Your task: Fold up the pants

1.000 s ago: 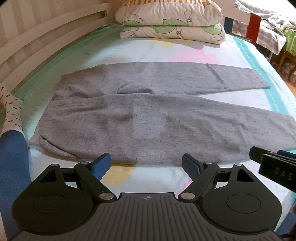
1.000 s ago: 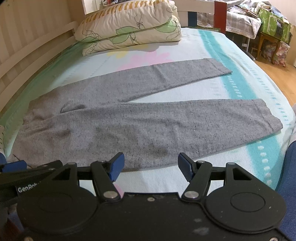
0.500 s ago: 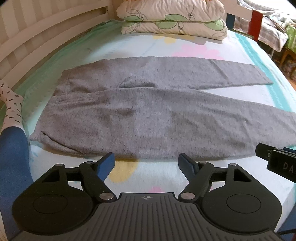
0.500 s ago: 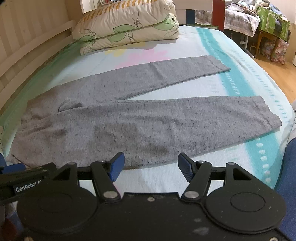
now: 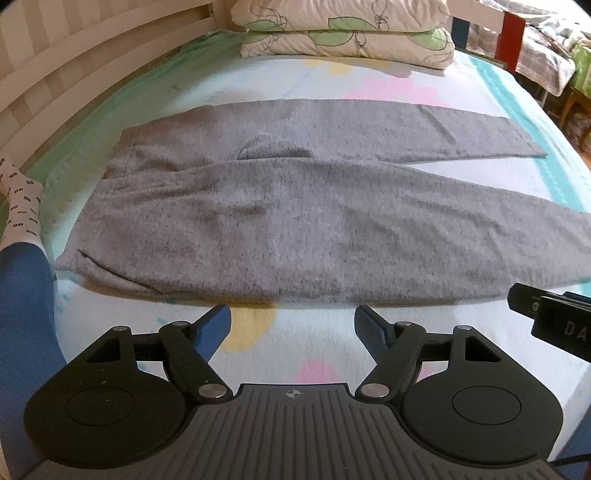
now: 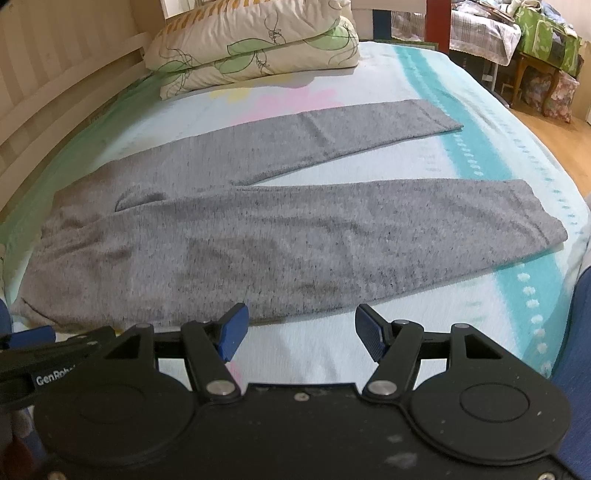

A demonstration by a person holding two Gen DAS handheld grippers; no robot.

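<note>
**A:** Since the last second's frames, our view of the pants (image 5: 295,229) has grown: both claws have moved in toward the near edge of the lower leg. Left claw (image 5: 291,328) spread wide, holding nothing. Right claw (image 6: 299,328) same, spread and empty.

**B:** Agreed. Pants themselves haven't shifted. We see them flat on the bed (image 5: 258,88), waistband at left of frame, legs running right in a V, far leg in the upper middle, near leg across the centre. No fold made yet.

**A:** So we read this as approach for the first grasp. Cloth edge sits just beyond the fingertips (image 6: 232,332) in the right view, not touching. In the left view there's a gap of sheet between tips and fabric.

**B:** Likely plan: pinch the near leg's edge at two spots and carry it over onto the far leg. A judgement, not observed.

**A:** Containers?

**B:** None on the bed. Pillows (image 5: 347,33) stacked at top centre, well apart from the pants. Bags (image 6: 546,77) at upper right of the right view; contents can't be made out.

**A:** Small bunch at the crotch (image 5: 273,151). May need flattening.
</note>
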